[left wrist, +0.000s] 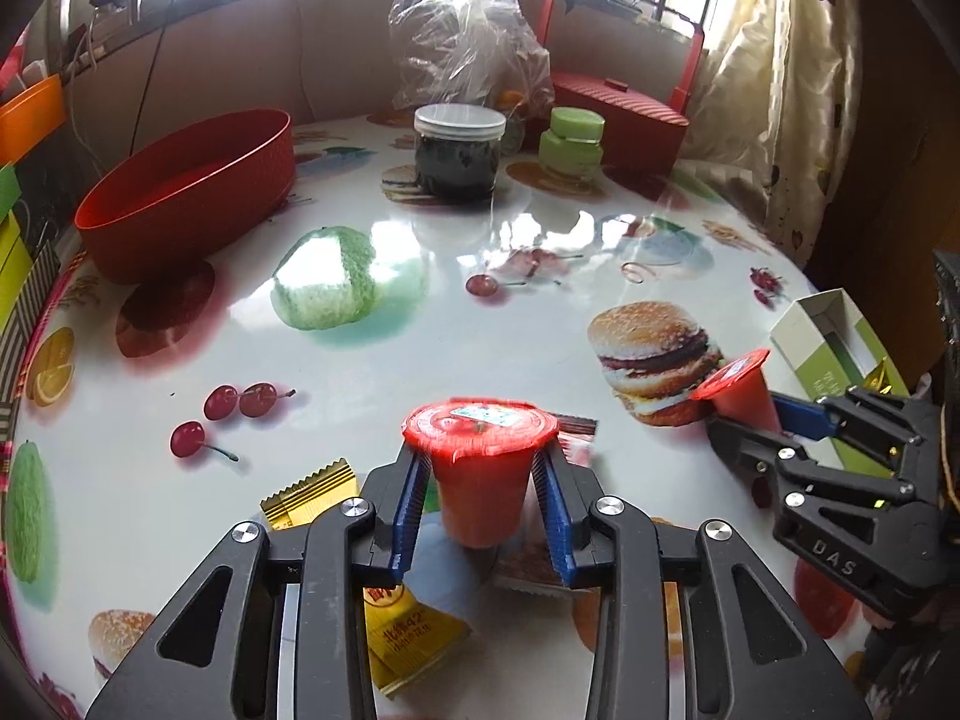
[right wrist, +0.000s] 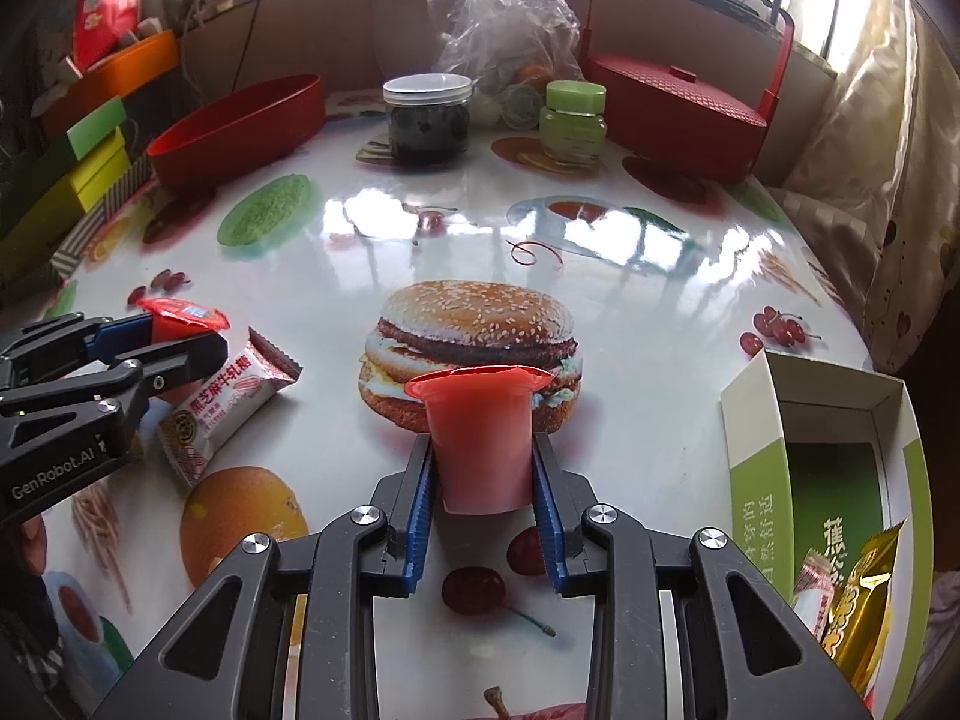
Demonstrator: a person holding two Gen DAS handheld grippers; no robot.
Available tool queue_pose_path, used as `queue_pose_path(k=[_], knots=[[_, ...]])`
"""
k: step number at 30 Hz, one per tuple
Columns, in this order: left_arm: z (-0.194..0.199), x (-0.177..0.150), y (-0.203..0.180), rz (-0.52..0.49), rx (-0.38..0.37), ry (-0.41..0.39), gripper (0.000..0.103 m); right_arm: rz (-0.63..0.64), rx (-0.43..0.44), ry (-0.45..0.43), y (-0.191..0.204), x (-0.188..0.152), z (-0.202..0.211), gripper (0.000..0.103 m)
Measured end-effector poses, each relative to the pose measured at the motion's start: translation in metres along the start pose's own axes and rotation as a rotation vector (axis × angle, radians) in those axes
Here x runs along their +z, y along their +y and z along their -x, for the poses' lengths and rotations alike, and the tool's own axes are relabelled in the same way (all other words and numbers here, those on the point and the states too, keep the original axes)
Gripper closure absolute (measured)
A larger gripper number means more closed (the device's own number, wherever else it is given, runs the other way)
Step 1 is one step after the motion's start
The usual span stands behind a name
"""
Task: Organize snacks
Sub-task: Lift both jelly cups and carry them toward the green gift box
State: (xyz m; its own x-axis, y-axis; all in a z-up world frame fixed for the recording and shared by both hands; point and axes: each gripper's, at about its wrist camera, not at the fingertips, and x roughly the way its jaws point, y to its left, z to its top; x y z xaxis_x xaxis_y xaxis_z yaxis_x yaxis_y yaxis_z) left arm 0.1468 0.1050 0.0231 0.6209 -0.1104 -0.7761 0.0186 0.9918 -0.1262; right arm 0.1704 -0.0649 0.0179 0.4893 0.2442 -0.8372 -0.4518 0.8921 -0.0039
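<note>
My left gripper (left wrist: 480,474) is shut on a red jelly cup (left wrist: 480,462) with a red foil lid, held above the table. My right gripper (right wrist: 483,462) is shut on a second red jelly cup (right wrist: 483,438), also lifted. Each shows in the other view: the right gripper (left wrist: 762,414) with its cup (left wrist: 741,390), the left gripper (right wrist: 174,339) with its cup (right wrist: 180,318). A red oval bowl (left wrist: 186,192) stands empty at the far left. A white and red candy packet (right wrist: 225,402) and yellow and gold wrappers (left wrist: 408,624) lie on the table near the left gripper.
A dark jar with a white lid (left wrist: 459,150), a green jar (left wrist: 570,144), a clear plastic bag (left wrist: 468,36) and a red handled basket (right wrist: 678,102) stand at the back. An open green and white box (right wrist: 822,456) with gold wrapped snacks (right wrist: 858,606) lies at the right edge.
</note>
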Motion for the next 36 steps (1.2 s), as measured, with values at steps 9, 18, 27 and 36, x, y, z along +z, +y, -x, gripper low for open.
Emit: queue_pose_path(k=[9, 18, 27, 36], knots=[[0.006, -0.009, -0.006, -0.002, -0.013, -0.012, 0.067, -0.026, 0.013, -0.026, 0.002, -0.007, 0.012, 0.074], [0.015, -0.011, -0.008, 0.007, -0.029, -0.039, 0.067, -0.053, 0.022, -0.053, -0.001, -0.014, 0.025, 0.074], [0.035, -0.012, -0.022, -0.008, -0.051, -0.085, 0.067, -0.083, 0.032, -0.102, -0.004, -0.023, 0.048, 0.074], [0.054, -0.012, -0.043, -0.047, -0.096, -0.119, 0.067, -0.113, 0.023, -0.149, -0.013, -0.031, 0.073, 0.074]])
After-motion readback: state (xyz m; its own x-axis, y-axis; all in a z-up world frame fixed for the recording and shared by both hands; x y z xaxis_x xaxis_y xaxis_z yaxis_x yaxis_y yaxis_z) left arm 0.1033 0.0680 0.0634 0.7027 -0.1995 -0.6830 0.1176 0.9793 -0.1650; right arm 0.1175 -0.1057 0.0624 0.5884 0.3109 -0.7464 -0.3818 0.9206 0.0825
